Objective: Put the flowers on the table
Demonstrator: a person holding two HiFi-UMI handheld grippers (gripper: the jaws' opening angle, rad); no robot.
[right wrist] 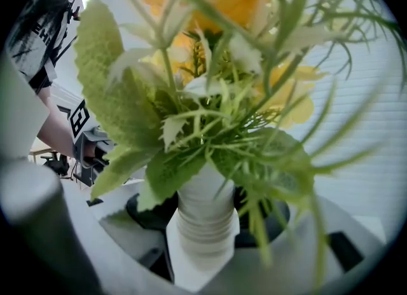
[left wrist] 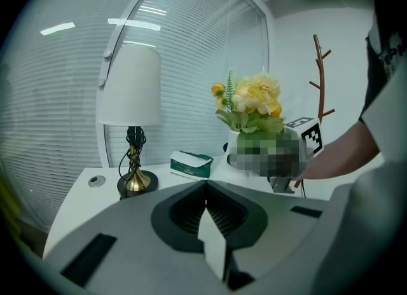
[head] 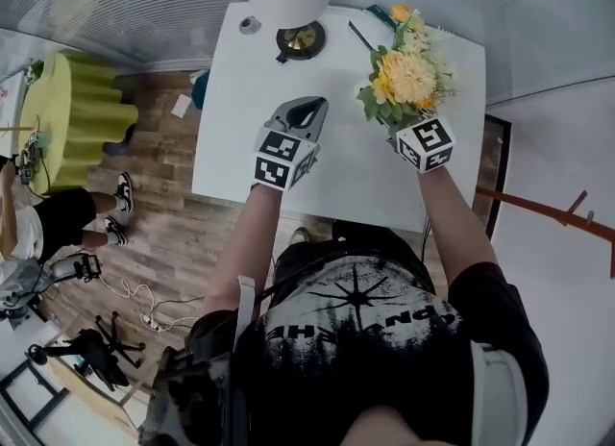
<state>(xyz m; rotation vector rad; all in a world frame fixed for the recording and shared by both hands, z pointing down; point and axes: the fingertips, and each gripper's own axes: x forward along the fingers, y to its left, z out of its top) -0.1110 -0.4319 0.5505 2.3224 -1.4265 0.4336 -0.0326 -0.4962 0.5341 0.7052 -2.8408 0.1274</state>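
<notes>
Your left gripper (head: 309, 106), jaws pressed together on nothing, hangs over the left half of the white table (head: 231, 151), with bare tabletop between it and the lamp base (head: 301, 40), while your right gripper (head: 394, 125) pinches the ribbed white vase (right wrist: 203, 214) of yellow flowers (head: 407, 74) above the table's right side, near that edge.

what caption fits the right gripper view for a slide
Right tool gripping a white vase of yellow flowers and green leaves
</notes>
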